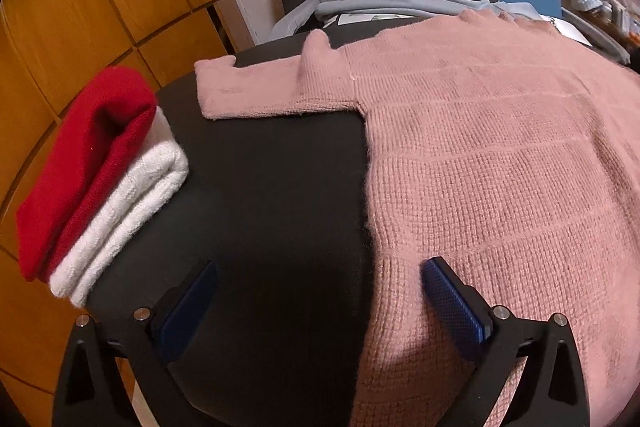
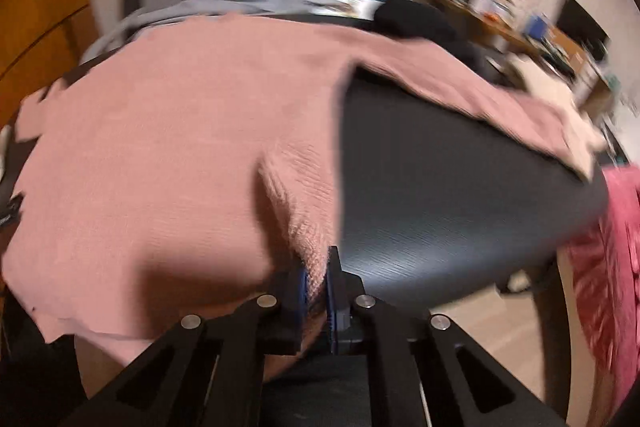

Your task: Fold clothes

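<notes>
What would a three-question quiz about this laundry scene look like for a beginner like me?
1. True or false: the right gripper is pinching the pink sweater.
2. Which folded garment lies on top of the pile at the table's left edge? A) the white one B) the red one C) a blue one
3. Fill in: the left gripper's fingers are spread ____, holding nothing.

Key: 1 true; 2 B; 3 open.

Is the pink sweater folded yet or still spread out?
Spread, not folded: the pink sweater lies flat across the black table, one sleeve stretched out. The right gripper pinches its hem.
</notes>
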### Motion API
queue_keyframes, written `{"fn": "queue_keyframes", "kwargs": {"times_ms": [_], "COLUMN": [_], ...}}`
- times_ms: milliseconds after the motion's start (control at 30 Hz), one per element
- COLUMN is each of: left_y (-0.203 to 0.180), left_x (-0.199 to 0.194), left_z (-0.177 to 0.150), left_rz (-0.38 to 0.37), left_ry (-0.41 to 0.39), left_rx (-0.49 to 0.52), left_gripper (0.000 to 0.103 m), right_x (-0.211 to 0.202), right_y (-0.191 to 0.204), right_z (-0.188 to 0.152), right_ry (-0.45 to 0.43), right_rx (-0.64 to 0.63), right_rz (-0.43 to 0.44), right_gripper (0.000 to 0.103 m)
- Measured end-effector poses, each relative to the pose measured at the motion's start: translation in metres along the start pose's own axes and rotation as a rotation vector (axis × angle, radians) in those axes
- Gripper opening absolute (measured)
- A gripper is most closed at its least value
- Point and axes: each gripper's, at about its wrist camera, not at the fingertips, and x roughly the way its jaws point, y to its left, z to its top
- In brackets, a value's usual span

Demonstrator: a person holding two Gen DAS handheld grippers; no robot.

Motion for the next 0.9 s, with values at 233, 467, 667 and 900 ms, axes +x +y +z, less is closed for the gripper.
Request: {"fn": "queue_keyframes", "kwargs": {"times_ms": [233, 467, 667, 900], "left_y": [0.000, 0.016, 0.027, 0.034], "left_x": [-0.001, -0.010, -0.009, -0.008], "left_z": [0.001, -0.001, -0.007, -0.016], "left_rz": [0.004, -0.066, -0.146, -0.229], "left_ry": [-0.022, 0.032, 0.104, 0.145], "left_rx": [0.029, -0.019, -0.102, -0.136], "left_gripper": [0.103, 0.103, 0.103, 0.097], "right_x": [0.026, -0.031, 0.011, 0.047], "right_y": [-0.094, -0.097, 0.028, 0.114], "right_z": [-0.044, -0.014, 0.042, 0.052], "right_ry": [0.167, -0.088, -0.077, -0.094], "right_rx": [0.376, 0.375, 0.034, -0.200], "right_rz": [0.049, 0.023, 0.198, 0.054], "right_gripper": [0.019, 0.026, 0.026, 0.028]}}
